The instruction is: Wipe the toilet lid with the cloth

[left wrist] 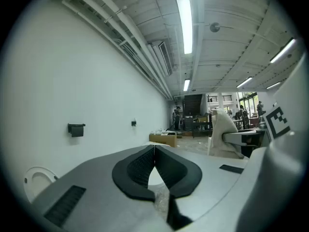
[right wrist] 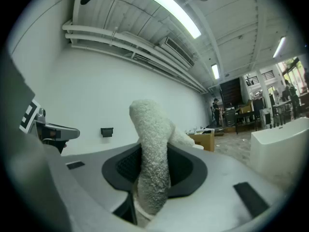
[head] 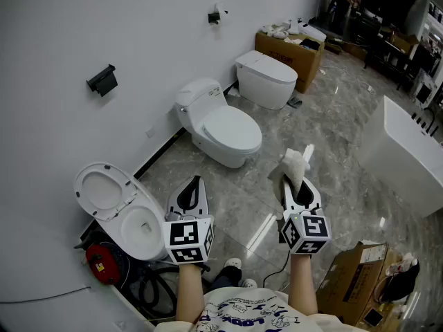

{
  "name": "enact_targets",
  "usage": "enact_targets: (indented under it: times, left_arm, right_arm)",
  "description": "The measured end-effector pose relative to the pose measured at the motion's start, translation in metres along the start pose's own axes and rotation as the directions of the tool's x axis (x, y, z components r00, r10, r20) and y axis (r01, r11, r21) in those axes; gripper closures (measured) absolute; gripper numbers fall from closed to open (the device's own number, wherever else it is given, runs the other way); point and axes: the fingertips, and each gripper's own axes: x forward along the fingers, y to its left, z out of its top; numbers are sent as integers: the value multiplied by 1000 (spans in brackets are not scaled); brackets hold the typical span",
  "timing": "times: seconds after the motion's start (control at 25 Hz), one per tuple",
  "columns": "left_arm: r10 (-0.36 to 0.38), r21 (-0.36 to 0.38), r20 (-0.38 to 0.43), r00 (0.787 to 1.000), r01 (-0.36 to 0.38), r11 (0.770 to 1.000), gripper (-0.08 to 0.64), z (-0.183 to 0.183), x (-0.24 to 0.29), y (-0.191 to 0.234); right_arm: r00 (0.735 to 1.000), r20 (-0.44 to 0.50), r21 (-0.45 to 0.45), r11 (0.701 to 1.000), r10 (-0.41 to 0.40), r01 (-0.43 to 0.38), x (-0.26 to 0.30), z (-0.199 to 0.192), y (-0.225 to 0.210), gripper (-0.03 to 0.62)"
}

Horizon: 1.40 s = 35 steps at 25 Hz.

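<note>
R gripper (head: 299, 184) holds cloth (head: 293, 163) up; L gripper (head: 196, 182) beside open-lid toilet (head: 129, 217).

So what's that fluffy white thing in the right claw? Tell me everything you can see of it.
The white fluffy terry cloth looks soft and looped, like a towel. It is bunched into a thick roll, pinched between the jaws of the right claw, standing upright with its rounded top flopping over. Only the claw touches it.

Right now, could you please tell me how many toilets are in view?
3: open toilet lower left, middle toilet against the wall, far toilet beside the cardboard box.
</note>
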Motion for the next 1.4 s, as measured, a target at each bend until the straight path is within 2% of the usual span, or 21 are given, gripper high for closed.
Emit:
enact_targets:
  times: [0.56, 1.0, 1.2, 1.4]
  left_arm:
    - [3, -10, -8, 1000, -3, 1000, 555, -6, 16, 21]
    - [-14, -15, -22, 1000, 13, 1000, 555, -16, 58, 66]
    - [-22, -25, -50, 999, 21, 999, 555, -25, 76, 78]
    - [-23, -36, -80, 997, 20, 999, 555, -35, 101, 89]
  right_arm:
    - [1000, -10, 6, 1000, -3, 3, 22, -8, 7, 471]
    - [1000, -21, 55, 998, -19, 20, 75, -19, 28, 469]
    - [999, -41, 18, 999, -35, 36, 94, -24, 32, 469]
    - [997, -64, 26, 999, -34, 36, 122, -32, 31, 469]
